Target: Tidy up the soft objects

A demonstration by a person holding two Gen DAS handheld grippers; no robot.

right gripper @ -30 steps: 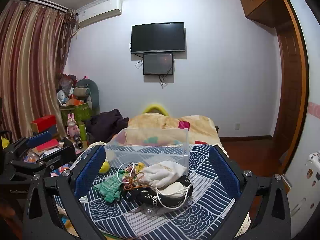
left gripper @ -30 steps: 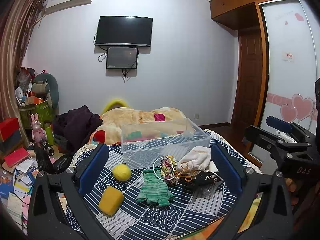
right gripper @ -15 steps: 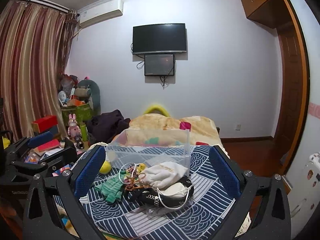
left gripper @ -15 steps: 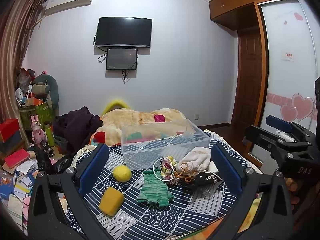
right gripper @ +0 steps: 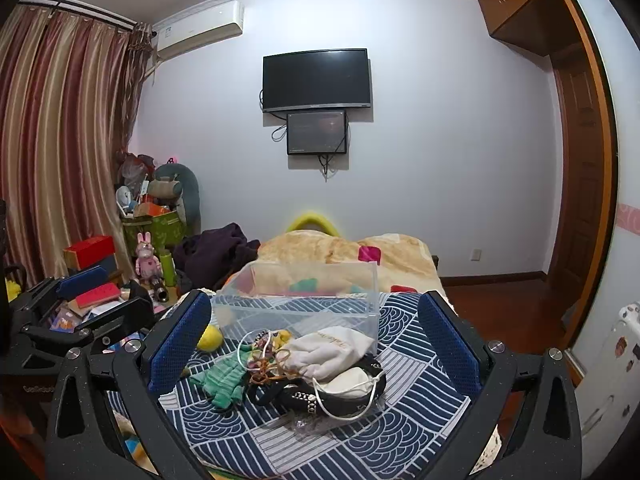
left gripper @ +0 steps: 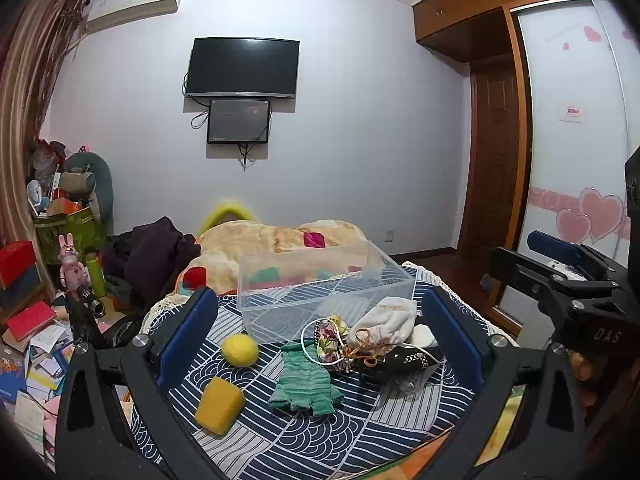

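Note:
A clear plastic box (left gripper: 320, 292) stands on the blue patterned cloth (left gripper: 304, 432). In front of it lie a yellow ball (left gripper: 240, 350), a yellow sponge (left gripper: 219, 404), a green knitted garment (left gripper: 306, 384), a white cloth pouch (left gripper: 386, 320) and a dark studded pouch (left gripper: 400, 362) with cords. My left gripper (left gripper: 320, 332) is open and empty, held back above the cloth. My right gripper (right gripper: 316, 332) is open and empty, facing the box (right gripper: 300, 304), the white pouch (right gripper: 332, 350) and the green garment (right gripper: 222, 380).
A beige blanket (left gripper: 280, 240) and dark clothes (left gripper: 152, 252) lie behind the box. Boxes, books and toys (left gripper: 36, 320) clutter the floor at the left. A wardrobe (left gripper: 576, 160) stands at the right. The right gripper shows at the right edge of the left wrist view (left gripper: 568, 280).
Both grippers have barely moved; the right wrist view has drifted slightly. Nothing on the cloth has changed.

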